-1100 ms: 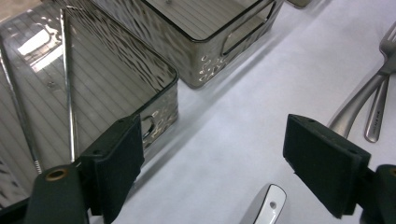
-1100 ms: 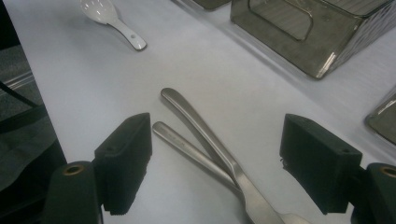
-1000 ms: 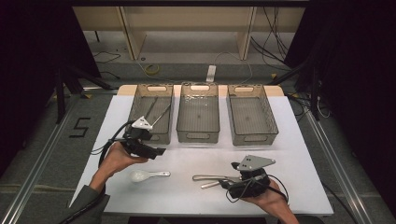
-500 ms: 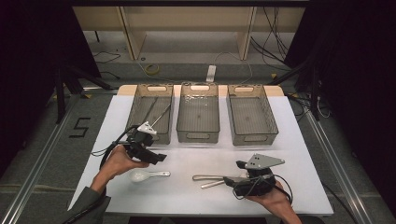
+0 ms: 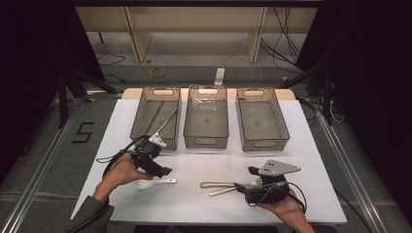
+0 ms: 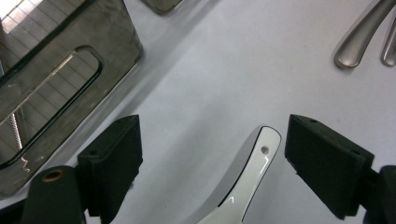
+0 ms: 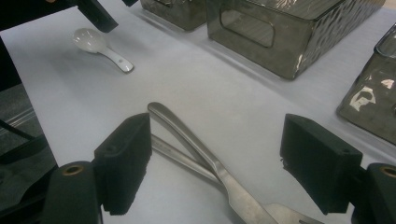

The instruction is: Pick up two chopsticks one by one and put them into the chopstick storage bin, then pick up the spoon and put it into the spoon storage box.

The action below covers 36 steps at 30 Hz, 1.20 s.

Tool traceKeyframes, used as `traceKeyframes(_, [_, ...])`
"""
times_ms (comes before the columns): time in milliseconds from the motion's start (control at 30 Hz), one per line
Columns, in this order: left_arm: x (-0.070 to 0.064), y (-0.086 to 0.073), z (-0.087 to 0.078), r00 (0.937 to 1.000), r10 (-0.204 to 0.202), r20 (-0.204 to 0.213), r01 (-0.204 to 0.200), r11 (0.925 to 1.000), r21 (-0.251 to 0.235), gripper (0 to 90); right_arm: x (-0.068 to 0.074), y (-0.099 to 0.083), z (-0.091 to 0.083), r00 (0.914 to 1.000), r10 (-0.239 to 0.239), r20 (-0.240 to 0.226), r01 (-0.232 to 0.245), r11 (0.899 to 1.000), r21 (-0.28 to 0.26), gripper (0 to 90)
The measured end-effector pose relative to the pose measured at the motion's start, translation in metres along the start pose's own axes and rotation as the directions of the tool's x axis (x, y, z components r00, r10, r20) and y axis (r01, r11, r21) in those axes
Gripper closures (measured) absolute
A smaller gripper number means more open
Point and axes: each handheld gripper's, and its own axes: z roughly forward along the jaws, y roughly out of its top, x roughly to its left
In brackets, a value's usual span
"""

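Count: three grey bins in a row at the far side of the white table (image 5: 311,160): left bin (image 5: 154,119), middle bin (image 5: 206,119), right bin (image 5: 262,121). The left bin holds long thin utensils; number unclear.

One white spoon (image 5: 154,183) lies flat on the table, near the front of the left bin. My left gripper (image 6: 212,163) hangs over its handle, jaws spread wide, one either side of the handle, neither touching.

Two metal utensils (image 5: 221,187) lie crossed on the table to the right of the spoon, well apart from it. My right gripper (image 7: 217,161) has its jaws spread around their handles, not gripping. Table between the jaws and the bins is bare.
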Motion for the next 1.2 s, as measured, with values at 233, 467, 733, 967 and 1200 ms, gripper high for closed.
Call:
traceKeyframes(233, [-0.003, -0.003, 0.008, 0.9996, 0.022, -0.02, -0.021, 0.9973, 0.071, 18.6, -0.001, -0.001, -0.003, 0.9999, 0.004, 0.01, -0.004, 1.0, -0.009, 26.0])
traceKeyframes(467, [-0.005, -0.003, 0.013, 0.9983, 0.055, -0.022, -0.052, 0.9908, 0.126, 20.0, 0.0, -0.001, -0.002, 0.9998, -0.013, 0.016, 0.013, 1.0, 0.005, 26.0])
traceKeyframes(733, [-0.009, -0.003, 0.017, 0.9941, 0.107, -0.021, -0.102, 0.9799, 0.172, 26.6, 0.001, -0.002, -0.001, 0.9997, -0.021, 0.011, 0.02, 1.0, 0.013, 26.1])
traceKeyframes(967, [-0.01, -0.003, 0.019, 0.9932, 0.117, -0.002, -0.114, 0.9755, 0.188, 33.9, -0.001, -0.003, 0.0, 0.9997, -0.015, 0.018, 0.015, 1.0, 0.019, 26.1])
traceKeyframes(1200, [-0.016, -0.004, 0.022, 0.9895, 0.143, 0.021, -0.144, 0.9665, 0.213, 41.2, -0.001, -0.003, 0.0, 0.9996, -0.017, 0.023, 0.017, 1.0, 0.024, 26.4])
